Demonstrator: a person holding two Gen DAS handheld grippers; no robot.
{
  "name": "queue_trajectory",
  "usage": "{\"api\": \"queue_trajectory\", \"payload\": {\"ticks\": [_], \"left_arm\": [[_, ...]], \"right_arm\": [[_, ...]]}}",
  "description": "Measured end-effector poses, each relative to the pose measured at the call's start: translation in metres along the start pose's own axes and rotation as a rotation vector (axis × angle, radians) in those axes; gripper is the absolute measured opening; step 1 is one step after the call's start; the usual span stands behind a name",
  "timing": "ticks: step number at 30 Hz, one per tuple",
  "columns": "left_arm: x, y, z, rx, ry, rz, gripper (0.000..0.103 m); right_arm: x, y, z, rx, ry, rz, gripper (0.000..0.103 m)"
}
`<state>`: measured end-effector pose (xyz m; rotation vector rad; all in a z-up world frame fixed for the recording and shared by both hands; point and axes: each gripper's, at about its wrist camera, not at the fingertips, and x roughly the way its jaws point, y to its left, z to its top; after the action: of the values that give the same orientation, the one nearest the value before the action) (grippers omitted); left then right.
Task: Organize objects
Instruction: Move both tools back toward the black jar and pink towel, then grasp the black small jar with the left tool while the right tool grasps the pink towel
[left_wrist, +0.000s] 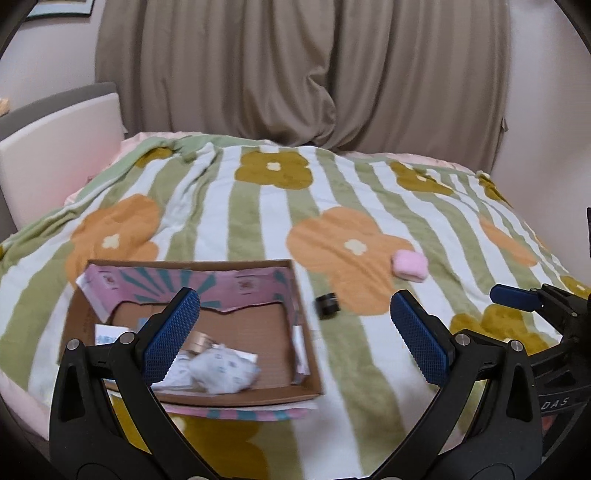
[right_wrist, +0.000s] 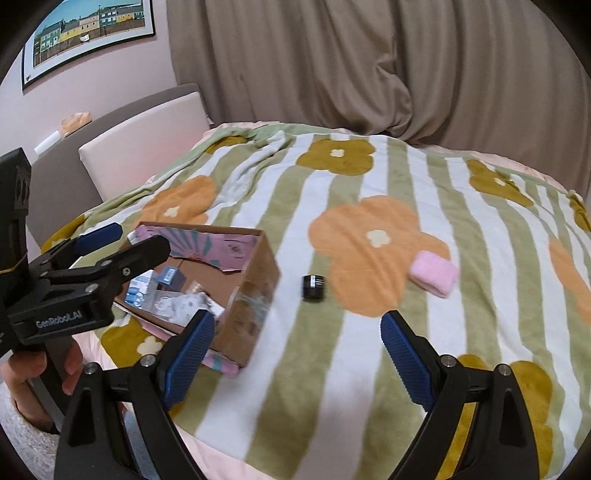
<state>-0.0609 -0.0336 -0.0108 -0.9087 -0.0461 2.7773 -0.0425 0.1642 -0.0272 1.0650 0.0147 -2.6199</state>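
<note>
The work surface is a bed covered by a striped floral blanket (right_wrist: 369, 332), soft enough that loose items stay where they are set. On its left part lies an open cardboard box (right_wrist: 255, 295), flaps turned outward, evidently serving as the collection bin: it already holds white wrapped packets (left_wrist: 221, 373) and small blue-and-white cartons (right_wrist: 147, 291).

Two items remain outside, well apart from each other. A pink pad-like item (right_wrist: 434, 275) lies on an orange flower; a small black jar (right_wrist: 314, 287) stands just beside the box wall.

The left gripper (left_wrist: 295, 332) is spread wide and empty, framing the box's right half. The right gripper (right_wrist: 297, 354) is likewise released, aimed toward the jar, probably the next pick.
</note>
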Motion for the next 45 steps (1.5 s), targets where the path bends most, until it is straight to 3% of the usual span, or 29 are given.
{"api": "queue_trajectory", "payload": {"ticks": [7, 9, 10, 15, 21, 27, 34, 39, 45], "left_arm": [[0.018, -0.046, -0.010, 0.023, 0.053, -0.010, 0.103], [0.024, -0.056, -0.014, 0.010, 0.065, -0.015, 0.103], [0.028, -0.061, -0.017, 0.000, 0.073, -0.019, 0.103], [0.051, -0.079, -0.030, -0.053, 0.105, -0.017, 0.103], [0.080, -0.100, -0.045, -0.078, 0.090, 0.041, 0.101], [0.117, -0.119, -0.049, -0.099, 0.105, 0.105, 0.098], [0.167, -0.111, -0.060, -0.220, 0.128, 0.202, 0.097], [0.198, -0.100, -0.068, -0.251, 0.132, 0.277, 0.089], [0.229, -0.083, -0.072, -0.326, 0.150, 0.314, 0.080]], "right_arm": [[-0.005, -0.043, -0.014, 0.018, 0.013, -0.032, 0.090], [-0.005, -0.056, -0.019, 0.018, 0.016, -0.048, 0.094], [-0.004, -0.064, -0.021, 0.021, 0.015, -0.051, 0.103], [0.005, -0.099, -0.032, 0.044, 0.043, -0.054, 0.103], [0.015, -0.132, -0.039, 0.045, 0.061, -0.127, 0.103], [0.038, -0.166, -0.034, 0.100, 0.056, -0.094, 0.103], [0.073, -0.187, -0.025, 0.096, 0.074, -0.072, 0.103], [0.102, -0.194, -0.019, 0.099, 0.090, -0.063, 0.103], [0.139, -0.195, -0.012, 0.111, 0.097, -0.098, 0.103]]}}
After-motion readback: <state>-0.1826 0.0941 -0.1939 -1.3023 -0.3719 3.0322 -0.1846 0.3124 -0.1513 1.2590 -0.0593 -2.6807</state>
